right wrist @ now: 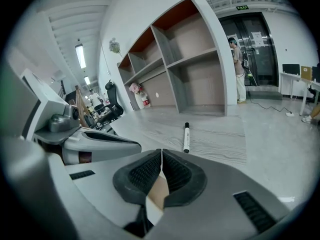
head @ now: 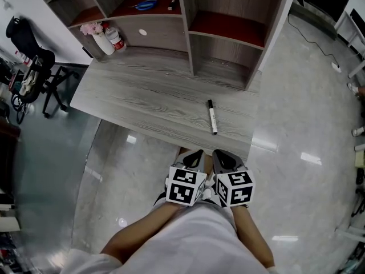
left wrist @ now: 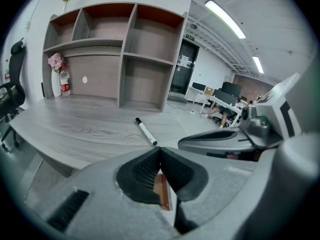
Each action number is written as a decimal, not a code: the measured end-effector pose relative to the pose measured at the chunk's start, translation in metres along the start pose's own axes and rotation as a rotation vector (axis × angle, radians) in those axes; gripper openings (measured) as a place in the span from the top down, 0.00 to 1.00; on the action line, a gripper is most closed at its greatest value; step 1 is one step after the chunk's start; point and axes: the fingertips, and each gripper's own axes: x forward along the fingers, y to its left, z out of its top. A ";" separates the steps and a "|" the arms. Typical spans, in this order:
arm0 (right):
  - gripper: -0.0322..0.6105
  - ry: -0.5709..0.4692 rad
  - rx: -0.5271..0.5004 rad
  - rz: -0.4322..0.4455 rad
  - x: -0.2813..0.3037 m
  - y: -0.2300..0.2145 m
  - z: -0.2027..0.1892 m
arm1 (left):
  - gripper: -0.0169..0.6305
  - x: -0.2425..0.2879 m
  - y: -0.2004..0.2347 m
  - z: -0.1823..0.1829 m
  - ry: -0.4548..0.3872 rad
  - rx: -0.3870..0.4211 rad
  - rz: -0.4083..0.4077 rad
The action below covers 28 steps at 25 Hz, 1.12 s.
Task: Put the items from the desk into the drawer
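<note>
Pickup of the marker looks like the step in hand, since it is the only loose item on the open desk, lying near the front edge on the person's right, cap end pointing away. Both claws hang low in front of the person's body, off the desk. The left gripper has its jaws pressed together on nothing, and so does the right gripper. Each gripper's own view shows the ribbed pads meeting with no gap and the marker well ahead of them. The right gripper is the nearer one, so it would probably do best to open first and come down over the middle of the barrel. The jaws should close across the barrel's width, not along it. A round barrel may roll on the smooth top, so a slow, square closing seems wise. No drawer shows in any view. It is probably under the desk top, and the left gripper could be kept free to pull it out. As for writing, a bottle with a red label stands beside a vase of pink flowers under the shelf unit, but its print is too small to read. The same goes for the marker's barrel and the green sign above the door. The cubes on the grippers carry only black-and-white squares.
</note>
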 end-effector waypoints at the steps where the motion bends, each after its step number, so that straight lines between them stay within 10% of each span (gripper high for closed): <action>1: 0.95 0.004 -0.003 -0.008 0.006 -0.002 0.003 | 0.97 0.004 0.005 0.004 0.003 0.004 -0.005; 28: 0.88 0.193 -0.001 -0.279 0.126 -0.069 0.030 | 0.97 0.068 0.095 0.037 0.132 0.004 -0.203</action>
